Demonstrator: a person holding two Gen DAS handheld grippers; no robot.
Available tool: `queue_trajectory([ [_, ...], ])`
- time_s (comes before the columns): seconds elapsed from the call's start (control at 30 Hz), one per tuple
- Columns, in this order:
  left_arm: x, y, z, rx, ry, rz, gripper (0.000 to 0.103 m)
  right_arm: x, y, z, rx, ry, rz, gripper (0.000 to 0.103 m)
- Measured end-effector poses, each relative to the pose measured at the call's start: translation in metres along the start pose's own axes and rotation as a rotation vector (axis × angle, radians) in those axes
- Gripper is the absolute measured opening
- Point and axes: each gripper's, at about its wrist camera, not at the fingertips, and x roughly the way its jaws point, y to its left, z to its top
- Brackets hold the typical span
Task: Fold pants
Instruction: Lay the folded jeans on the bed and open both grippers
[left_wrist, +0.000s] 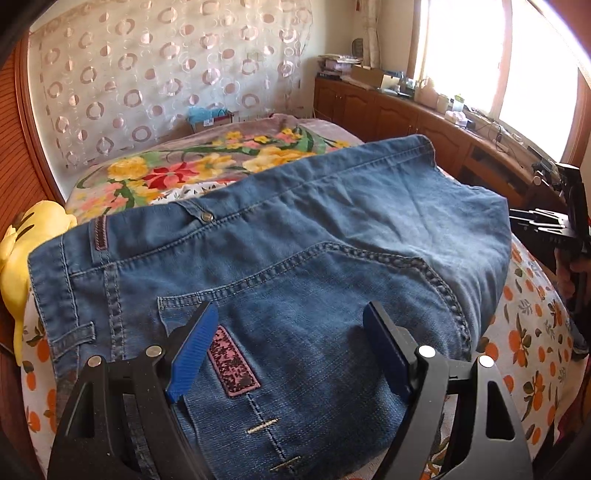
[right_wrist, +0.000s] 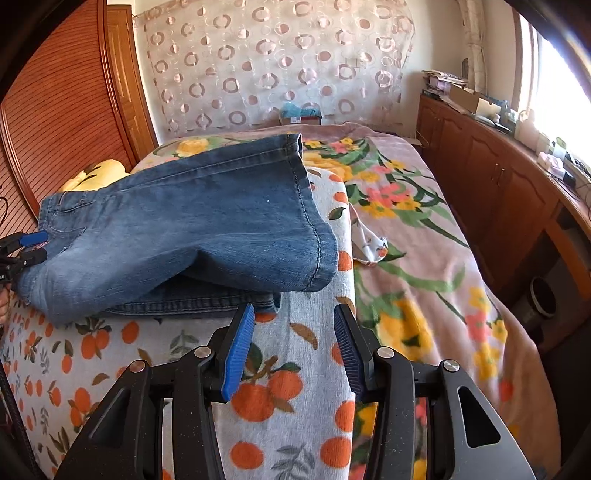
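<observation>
Blue denim pants (left_wrist: 295, 258) lie folded on the orange-print bedsheet (right_wrist: 288, 387), legs doubled over the seat, hem at the far side (right_wrist: 303, 177). My left gripper (left_wrist: 291, 321) is open just above the back pocket with the pink patch (left_wrist: 232, 363), holding nothing. My right gripper (right_wrist: 295, 321) is open and empty over the sheet, just in front of the folded pants' near edge. The right gripper also shows at the right edge of the left wrist view (left_wrist: 546, 229); the left gripper shows at the left edge of the right wrist view (right_wrist: 29, 247).
A floral blanket (right_wrist: 424, 240) covers the right and far part of the bed. A yellow pillow (left_wrist: 22, 266) lies at the headboard side. Wooden cabinets (right_wrist: 498, 177) with clutter run along the window wall. A patterned curtain (left_wrist: 147, 74) hangs behind.
</observation>
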Motion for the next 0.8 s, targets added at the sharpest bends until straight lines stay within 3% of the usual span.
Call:
queue_trajectory([
  [0.27,0.014,0.000,-0.007,0.004,0.029,0.017,0.081,0.017,0.004,0.020,-0.025,0.012,0.020,0.046],
  [0.43,0.017,0.000,-0.010,0.018,0.029,0.024,0.082,0.014,0.003,0.032,-0.020,-0.033,0.042,0.046],
  [0.53,0.017,0.002,-0.011,0.006,0.035,0.013,0.082,0.009,0.000,0.037,-0.007,-0.063,0.083,0.009],
  [0.67,0.018,0.002,-0.010,0.007,0.038,0.013,0.082,-0.007,-0.013,0.036,0.055,-0.140,0.064,0.006],
  [0.73,0.019,0.003,-0.010,0.007,0.040,0.013,0.082,-0.005,-0.014,0.031,0.072,-0.120,0.070,0.006],
  [0.8,0.020,0.002,-0.010,0.006,0.040,0.014,0.082,0.001,-0.008,0.022,0.046,-0.082,0.017,0.007],
])
